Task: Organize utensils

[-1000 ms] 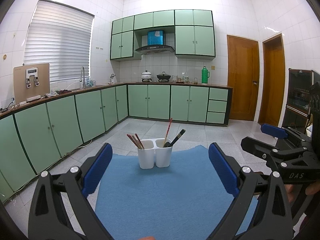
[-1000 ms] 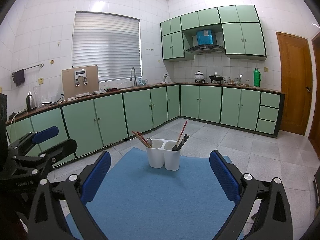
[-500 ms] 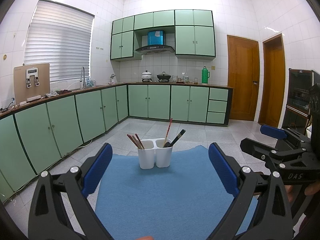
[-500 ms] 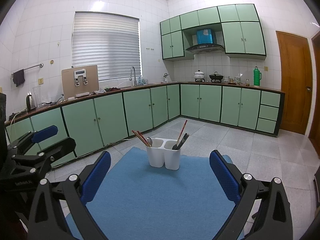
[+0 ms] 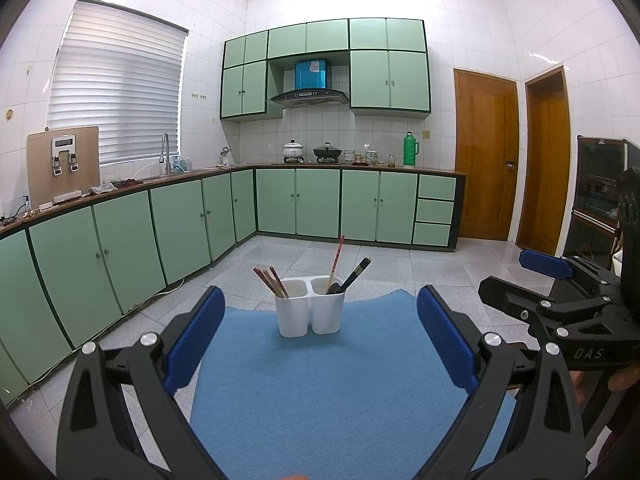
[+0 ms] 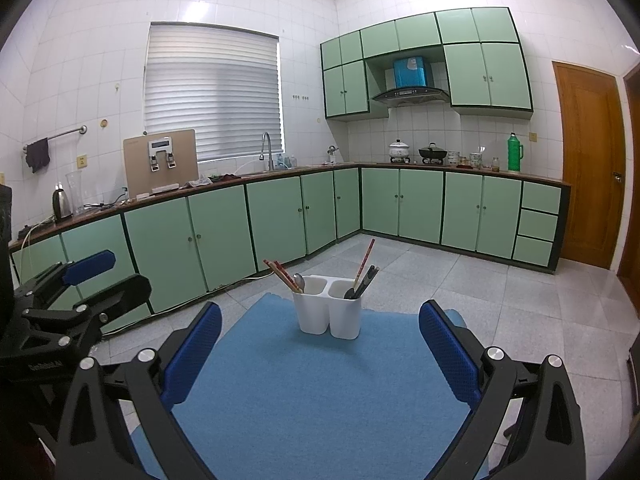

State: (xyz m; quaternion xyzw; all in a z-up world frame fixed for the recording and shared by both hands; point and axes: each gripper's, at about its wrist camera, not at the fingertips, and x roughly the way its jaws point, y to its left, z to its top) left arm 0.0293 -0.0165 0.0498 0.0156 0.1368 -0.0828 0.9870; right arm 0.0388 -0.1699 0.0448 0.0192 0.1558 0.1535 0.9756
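Holding both grippers, left (image 5: 320,336) and right (image 6: 320,350), spread wide and empty at the lower frame, we find the utensils (image 6: 362,276) standing in the white holder (image 6: 328,314) at mat (image 6: 304,392) centre, fitting either a finished sort or one pending.

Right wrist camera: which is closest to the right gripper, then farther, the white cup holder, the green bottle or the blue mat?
1. Blue mat, right under the right gripper.
2. White cup holder, ahead on the mat.
3. Green bottle, far off on the back counter, to the right.
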